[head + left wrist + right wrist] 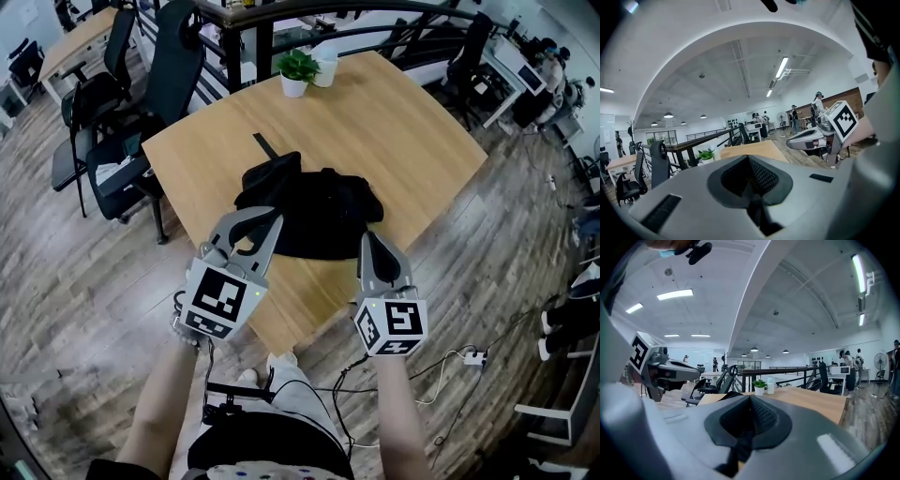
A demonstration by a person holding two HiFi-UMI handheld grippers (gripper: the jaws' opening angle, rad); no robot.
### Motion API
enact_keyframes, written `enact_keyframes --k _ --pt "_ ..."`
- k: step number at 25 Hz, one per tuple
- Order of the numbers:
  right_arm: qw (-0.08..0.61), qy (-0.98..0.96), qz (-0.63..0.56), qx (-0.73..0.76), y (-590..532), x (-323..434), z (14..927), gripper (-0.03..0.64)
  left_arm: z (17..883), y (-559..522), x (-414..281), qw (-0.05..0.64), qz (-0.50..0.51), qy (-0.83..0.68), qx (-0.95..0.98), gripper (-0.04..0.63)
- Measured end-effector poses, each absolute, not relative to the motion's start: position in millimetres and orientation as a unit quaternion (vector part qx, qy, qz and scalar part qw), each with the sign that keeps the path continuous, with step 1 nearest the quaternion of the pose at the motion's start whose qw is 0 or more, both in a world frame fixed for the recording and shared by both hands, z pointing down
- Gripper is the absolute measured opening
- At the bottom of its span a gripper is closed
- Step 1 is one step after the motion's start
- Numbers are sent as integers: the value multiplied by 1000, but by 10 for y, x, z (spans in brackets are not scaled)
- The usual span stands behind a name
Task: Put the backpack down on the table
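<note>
The black backpack [314, 211] lies flat on the light wooden table [403, 141], near its front edge. My left gripper [270, 219] is over the backpack's near left corner, jaws shut with nothing between them. My right gripper [367, 237] is just off the backpack's near right side, also shut and empty. In the left gripper view, the left gripper [749, 159] points out level over the table, with the right gripper [792, 141] beside it. In the right gripper view, a sliver of the backpack [729, 395] shows past the closed right gripper [751, 398].
A potted plant [296, 70] and a white cup [326, 67] stand at the table's far edge, with a black strip [265, 145] lying behind the backpack. Office chairs [122, 122] stand to the left. A dark railing [281, 19] runs behind. Cables and a power strip [473, 357] lie on the floor.
</note>
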State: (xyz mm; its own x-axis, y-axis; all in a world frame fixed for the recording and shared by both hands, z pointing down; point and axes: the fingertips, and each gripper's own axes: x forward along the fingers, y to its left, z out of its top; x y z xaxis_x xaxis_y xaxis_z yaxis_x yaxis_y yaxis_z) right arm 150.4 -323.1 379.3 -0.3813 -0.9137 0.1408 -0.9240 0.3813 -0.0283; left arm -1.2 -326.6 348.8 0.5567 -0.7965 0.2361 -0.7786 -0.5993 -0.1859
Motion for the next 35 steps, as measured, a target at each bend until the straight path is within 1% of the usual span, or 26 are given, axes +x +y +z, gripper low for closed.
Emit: enact_keyframes --k 15,19,28,35 --pt "47 -822 2 568 -2358 1411 3306 9 3248 -2464 -259 43 -141 443 -884 6" --pt "42 -819 5 572 -2211 1407 3282 9 3226 -2305 -293 42 -137 440 -887 6" --pt "35 -814 17 580 -1929 1401 3296 9 3186 -2079 -349 74 -150 419 -893 6" --pt "39 -827 20 561 -1830 1277 3260 9 3233 -1929 -316 70 -155 409 -896 6"
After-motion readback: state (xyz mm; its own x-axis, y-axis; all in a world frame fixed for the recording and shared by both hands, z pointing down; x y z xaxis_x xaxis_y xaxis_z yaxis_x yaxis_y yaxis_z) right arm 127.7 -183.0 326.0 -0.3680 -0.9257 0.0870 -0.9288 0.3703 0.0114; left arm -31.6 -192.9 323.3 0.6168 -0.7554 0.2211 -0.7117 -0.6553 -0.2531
